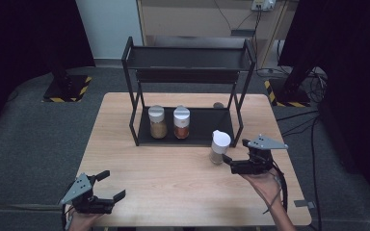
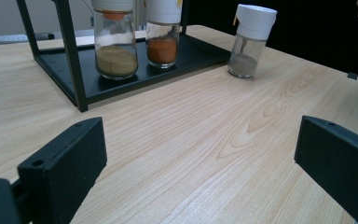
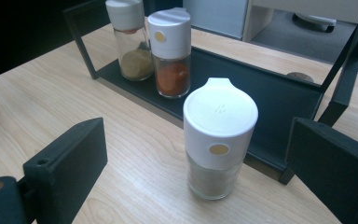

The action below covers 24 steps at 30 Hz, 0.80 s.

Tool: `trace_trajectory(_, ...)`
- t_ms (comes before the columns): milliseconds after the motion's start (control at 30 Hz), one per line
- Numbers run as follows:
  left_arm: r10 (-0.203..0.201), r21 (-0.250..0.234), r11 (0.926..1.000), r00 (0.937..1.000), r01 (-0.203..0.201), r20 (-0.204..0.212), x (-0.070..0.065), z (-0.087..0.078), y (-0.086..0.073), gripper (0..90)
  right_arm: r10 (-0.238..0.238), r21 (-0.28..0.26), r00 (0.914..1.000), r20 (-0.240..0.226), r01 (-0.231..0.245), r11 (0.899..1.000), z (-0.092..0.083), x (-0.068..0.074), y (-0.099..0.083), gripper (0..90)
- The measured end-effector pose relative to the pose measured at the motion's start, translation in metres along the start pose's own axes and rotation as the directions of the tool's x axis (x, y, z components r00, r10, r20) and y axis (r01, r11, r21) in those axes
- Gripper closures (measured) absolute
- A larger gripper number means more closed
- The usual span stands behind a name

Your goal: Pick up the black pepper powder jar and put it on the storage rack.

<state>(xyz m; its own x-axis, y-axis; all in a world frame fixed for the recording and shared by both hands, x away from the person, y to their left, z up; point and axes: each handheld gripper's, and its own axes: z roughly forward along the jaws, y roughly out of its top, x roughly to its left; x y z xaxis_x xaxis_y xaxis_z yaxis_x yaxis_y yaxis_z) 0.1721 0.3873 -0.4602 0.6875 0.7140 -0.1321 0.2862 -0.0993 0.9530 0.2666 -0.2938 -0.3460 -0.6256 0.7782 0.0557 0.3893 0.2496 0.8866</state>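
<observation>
Spice jar with grey powder (image 1: 219, 147) stands upright on the wooden table (image 1: 173, 178), just outside the front right corner of the black two-level rack (image 1: 188, 91). It has a white cap and glass body. In the right gripper view this jar (image 3: 219, 144) stands between the two black jaws, which are spread wide and do not touch it. The right gripper (image 1: 236, 156) is held by a hand (image 1: 265, 185) just to the right of the jar. On the lower shelf of the rack stand two more jars side by side: one with yellow-brown powder (image 1: 157, 122) and one with red-orange powder (image 1: 181, 122). The left gripper (image 1: 108, 185) is near the front left edge of the table, well apart from the jars, with jaws wide apart and nothing between them.
</observation>
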Motion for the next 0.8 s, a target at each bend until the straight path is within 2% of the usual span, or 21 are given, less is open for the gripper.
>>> trace_trajectory(567,0.005,0.004,1.0000,1.0000,-0.005,0.002,0.000,0.000,0.001,1.2,0.013,0.059,0.9998,0.014,-0.014,0.998,0.046,-0.010,0.006,6.4)
trace_trajectory(800,0.008,0.006,0.9999,1.0000,-0.008,0.003,0.000,0.001,0.001,1.2,0.033,0.081,0.9991,0.025,-0.035,0.996,0.067,-0.015,0.006,7.0)
